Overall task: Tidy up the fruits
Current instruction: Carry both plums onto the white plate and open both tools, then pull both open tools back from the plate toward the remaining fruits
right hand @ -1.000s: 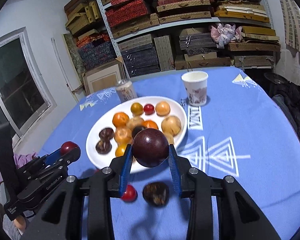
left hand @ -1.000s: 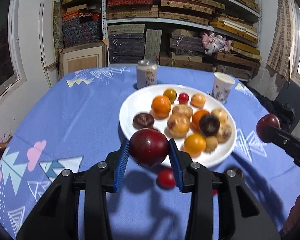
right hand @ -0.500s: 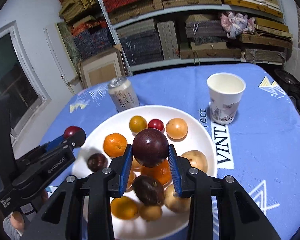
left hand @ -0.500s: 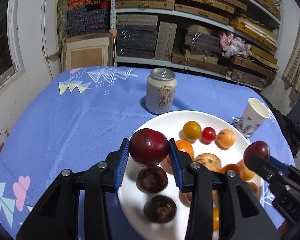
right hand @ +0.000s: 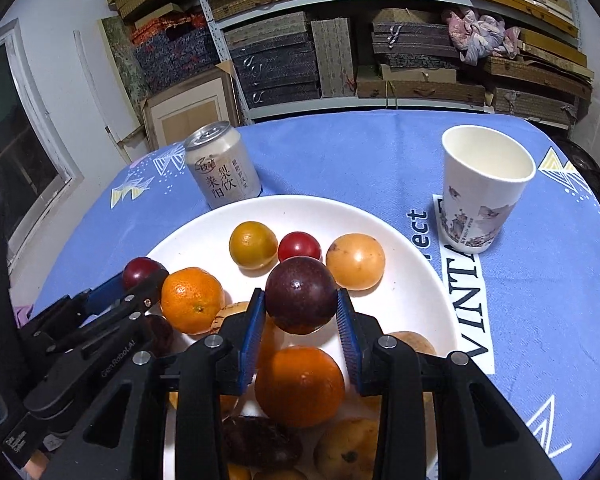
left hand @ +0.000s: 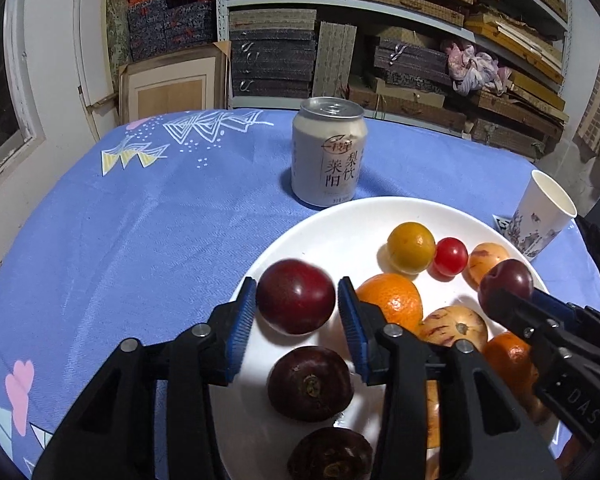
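My left gripper (left hand: 297, 300) hangs over the left part of the white plate (left hand: 340, 220) with a dark red plum (left hand: 296, 296) between its blue pads. Its jaws are opening, and a thin gap shows at the right pad. My right gripper (right hand: 300, 308) is shut on a dark purple plum (right hand: 300, 294) above the middle of the plate (right hand: 412, 280). On the plate lie oranges (right hand: 192, 300), a yellow fruit (right hand: 253, 245), a cherry tomato (right hand: 299, 245) and brown passion fruits (left hand: 310, 384). Each gripper shows in the other's view.
A drink can (left hand: 328, 152) stands just behind the plate, and a paper cup (right hand: 484, 192) at its right. A blue patterned cloth (left hand: 140, 240) covers the table. Shelves of stacked boxes fill the wall behind.
Both grippers have moved forward from the near table to over the plate, each carrying its plum. The left pads have parted slightly from their plum.
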`<state>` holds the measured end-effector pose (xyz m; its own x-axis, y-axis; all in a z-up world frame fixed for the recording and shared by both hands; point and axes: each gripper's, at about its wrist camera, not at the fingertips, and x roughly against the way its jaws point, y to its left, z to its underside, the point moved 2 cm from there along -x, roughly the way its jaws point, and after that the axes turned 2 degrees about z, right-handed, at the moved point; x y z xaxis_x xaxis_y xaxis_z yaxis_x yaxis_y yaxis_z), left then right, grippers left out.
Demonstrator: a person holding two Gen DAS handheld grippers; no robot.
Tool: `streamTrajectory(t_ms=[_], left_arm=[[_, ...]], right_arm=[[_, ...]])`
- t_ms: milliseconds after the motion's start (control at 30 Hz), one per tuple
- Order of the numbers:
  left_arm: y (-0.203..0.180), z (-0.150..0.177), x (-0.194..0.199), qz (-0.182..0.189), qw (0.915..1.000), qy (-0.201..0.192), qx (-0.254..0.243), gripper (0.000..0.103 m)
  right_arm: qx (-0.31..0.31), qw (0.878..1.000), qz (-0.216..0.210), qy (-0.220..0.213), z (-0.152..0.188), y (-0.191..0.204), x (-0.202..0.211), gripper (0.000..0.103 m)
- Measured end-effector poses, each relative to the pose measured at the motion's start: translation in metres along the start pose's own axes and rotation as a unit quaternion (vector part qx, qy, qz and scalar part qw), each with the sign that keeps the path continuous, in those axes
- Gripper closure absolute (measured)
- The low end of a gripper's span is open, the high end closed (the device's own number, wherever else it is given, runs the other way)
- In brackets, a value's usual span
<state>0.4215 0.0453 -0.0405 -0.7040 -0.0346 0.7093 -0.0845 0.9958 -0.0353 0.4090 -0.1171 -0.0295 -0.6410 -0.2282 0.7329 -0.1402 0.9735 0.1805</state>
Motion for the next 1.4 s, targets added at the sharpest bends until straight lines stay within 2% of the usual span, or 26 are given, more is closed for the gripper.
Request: streamTrajectory(t_ms=[33,100,233,400,733,867,1000,1100,1267,1333,1400], left_arm=[[0.0,0.0,0.003,-0.004,1.0,-0.008,0.0,0.045],[-0.002,0.0,0.008,-0.012,0.9996,-0.023,-0.003,0.037],[-0.008,0.002,0.018,-0.006,0.9993,-0.036,-0.011,0.036],[-0.014,0.007,0.035,-0.016,0.9982,-0.054,-0.023,0.036],[-0.005,0.03,0.094,-0.019,0.9972,-0.072,-0.007,0.036],[0.004,0.056,0.133,-0.02,0.9959,-0.089,-0.001,0.029],[0.014,0.095,0.17,-0.03,0.9936,-0.109,-0.009,0.022],[0.022,0.131,0.186,-0.026,0.9944,-0.102,-0.007,0.019],[0.011,0.169,0.192,-0.021,0.9962,-0.072,-0.044,0.017],[0.0,0.176,0.191,-0.024,0.9946,-0.072,-0.07,0.015],[-0.014,0.179,0.188,-0.026,0.9922,-0.074,-0.097,0.013]], right_arm=[[0.002,1.0,0.002,0.002,0.001,0.001,-0.001,0.065],[0.003,1.0,0.012,0.001,0.002,0.001,-0.001,0.065],[-0.008,1.0,0.003,0.002,0.004,-0.001,0.003,0.065],[-0.015,1.0,-0.005,-0.015,0.004,-0.002,0.019,0.065],[-0.022,0.997,-0.037,-0.062,0.023,0.0,0.1,0.065],[-0.028,0.995,-0.051,-0.086,0.048,-0.003,0.145,0.059],[-0.031,0.992,-0.05,-0.112,0.088,-0.01,0.186,0.055],[-0.035,0.99,-0.041,-0.13,0.122,-0.017,0.204,0.044],[-0.045,0.987,-0.024,-0.15,0.179,-0.033,0.209,0.024],[-0.054,0.99,-0.007,-0.133,0.191,-0.041,0.204,0.023],[-0.066,0.989,-0.019,-0.131,0.189,-0.047,0.205,0.021]])
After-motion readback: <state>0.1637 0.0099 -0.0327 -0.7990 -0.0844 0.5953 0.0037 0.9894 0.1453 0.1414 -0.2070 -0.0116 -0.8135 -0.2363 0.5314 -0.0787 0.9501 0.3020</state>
